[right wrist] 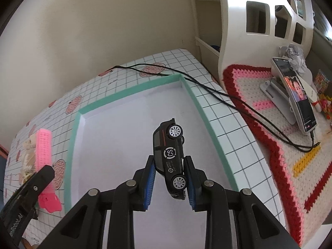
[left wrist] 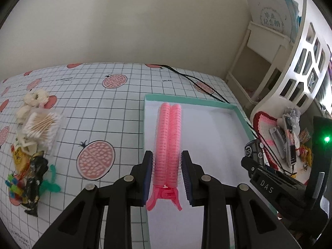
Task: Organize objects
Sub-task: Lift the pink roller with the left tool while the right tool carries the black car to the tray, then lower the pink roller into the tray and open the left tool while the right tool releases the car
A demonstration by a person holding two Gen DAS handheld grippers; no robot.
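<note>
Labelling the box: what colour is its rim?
Mint green rim around a white inside, best seen in the right wrist view.

Glossy black toy car [right wrist: 169,157], ridged pink plastic hair clip [left wrist: 167,145] (bristly), crocheted yarn mat [right wrist: 276,112]

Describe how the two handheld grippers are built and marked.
Both are black plastic with triangular cut-outs and round silver pivot pins. The left gripper has dark navy ribbed pads; the right gripper has brighter blue ones. White "DAS" lettering shows on the right one's side. No hands or sleeves show.
</note>
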